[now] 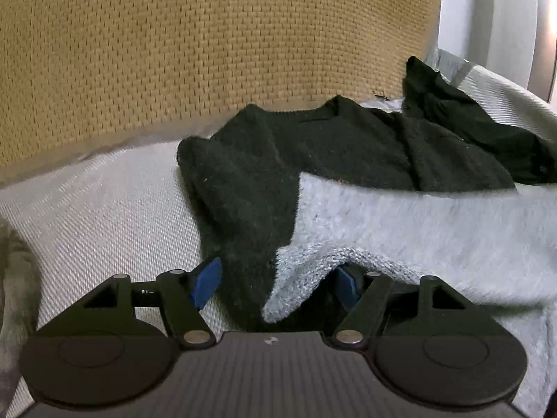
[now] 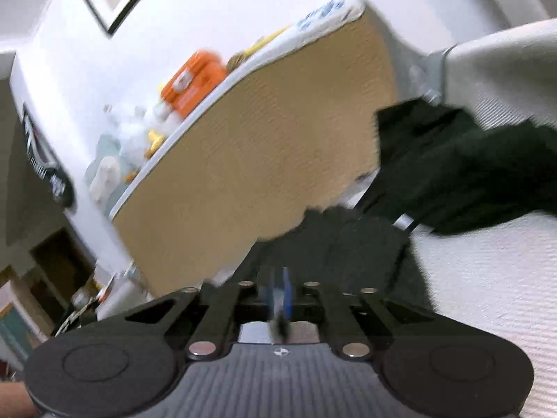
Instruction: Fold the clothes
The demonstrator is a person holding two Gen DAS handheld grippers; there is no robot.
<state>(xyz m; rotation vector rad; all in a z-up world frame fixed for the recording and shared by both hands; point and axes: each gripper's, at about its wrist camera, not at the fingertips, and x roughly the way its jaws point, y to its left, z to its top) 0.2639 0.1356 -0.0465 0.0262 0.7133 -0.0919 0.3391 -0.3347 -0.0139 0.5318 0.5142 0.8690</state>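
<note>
My left tool (image 1: 278,280) stands open, its blue pads straddling the near hem where the sweater's dark knit (image 1: 278,160) meets its pale grey knit (image 1: 435,230); neither pad presses on it. The sweater lies spread on the white woven surface (image 1: 104,216), collar toward the tan woven panel (image 1: 209,41), with bare surface to its left. My right tool (image 2: 277,296) is closed on dark fabric, lifted beside that panel.
</note>
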